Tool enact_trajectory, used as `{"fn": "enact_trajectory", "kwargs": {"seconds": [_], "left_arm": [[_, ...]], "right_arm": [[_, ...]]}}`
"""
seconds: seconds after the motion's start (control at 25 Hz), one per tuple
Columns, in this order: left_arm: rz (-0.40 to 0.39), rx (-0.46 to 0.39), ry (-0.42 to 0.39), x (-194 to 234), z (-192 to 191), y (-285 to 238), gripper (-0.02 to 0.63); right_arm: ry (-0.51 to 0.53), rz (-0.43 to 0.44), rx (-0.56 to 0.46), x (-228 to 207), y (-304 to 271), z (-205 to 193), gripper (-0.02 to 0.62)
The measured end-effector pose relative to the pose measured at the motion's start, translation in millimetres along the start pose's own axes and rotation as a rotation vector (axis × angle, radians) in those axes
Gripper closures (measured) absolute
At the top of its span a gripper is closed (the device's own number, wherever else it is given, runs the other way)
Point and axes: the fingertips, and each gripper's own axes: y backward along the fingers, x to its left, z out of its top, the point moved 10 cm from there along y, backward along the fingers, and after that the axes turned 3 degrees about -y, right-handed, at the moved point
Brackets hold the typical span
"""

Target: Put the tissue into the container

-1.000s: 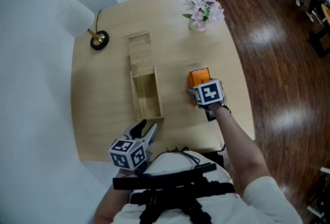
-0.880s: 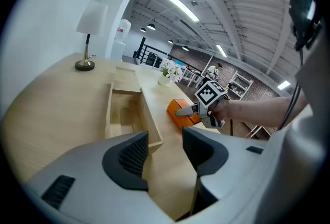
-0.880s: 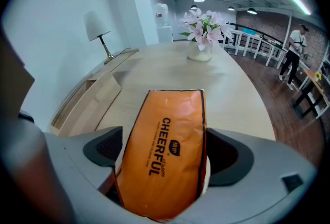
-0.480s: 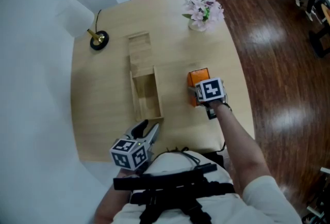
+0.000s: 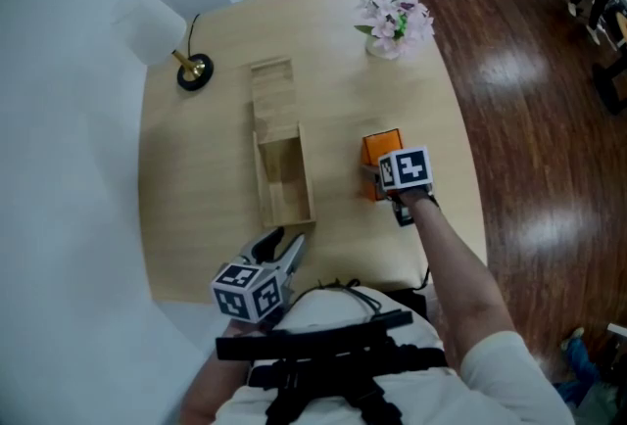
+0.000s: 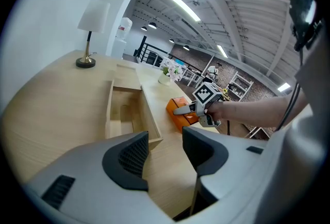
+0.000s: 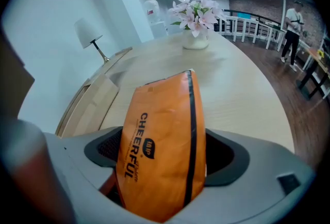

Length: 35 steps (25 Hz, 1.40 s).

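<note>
The orange plastic-wrapped tissue pack [image 7: 164, 135], printed "CHEERFUL" in black with a dark stripe down its length, sits between the two jaws of the right claw [image 5: 383, 177]. The jaws are clenched on the pack's near end, one grey pad against each side. In the head view the pack [image 5: 379, 146] is over the right half of the pale wooden worktop [image 5: 196, 188], its far end pointing away from the person. I cannot tell whether its underside touches the worktop.

To the left of the pack, apart from it, lies the long open wooden box [image 5: 307, 180] with its hollow facing up. A flat wooden lid [image 5: 273, 95] lies in line with the box, at its far end.

The left claw [image 6: 165, 146] is released: its jaws stand apart and hold nothing between them. It hovers over the near edge of the worktop, close to the person's body, and points towards the near end of the box [image 6: 146, 114].

At the far left of the worktop stands a small lamp [image 5: 193, 72] with a white shade and a brass stem on a dark round base. At the far right stands a vase of pink and white flowers [image 5: 394, 22]. A dark polished wooden floor [image 5: 529, 119] surrounds the worktop.
</note>
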Motion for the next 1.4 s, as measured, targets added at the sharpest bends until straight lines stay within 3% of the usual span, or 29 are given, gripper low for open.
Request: {"fn": "enact_trajectory", "kwargs": {"seconds": [0.4,1.08,1.4], "left_arm": [[-0.004,-0.008,0.017,8,-2,5,0.41],[-0.002,-0.057,0.034,22,0,16,0.411],[0.009,-0.04,0.012,28,-3,21,0.411]], "right_arm": [[0.003,-0.025,-0.024,-1,14,-3,0.175],[-0.071,-0.011,-0.072,5,46,-7,0.176],[-0.079,-0.01,-0.109,18,65,-3,0.176]]}}
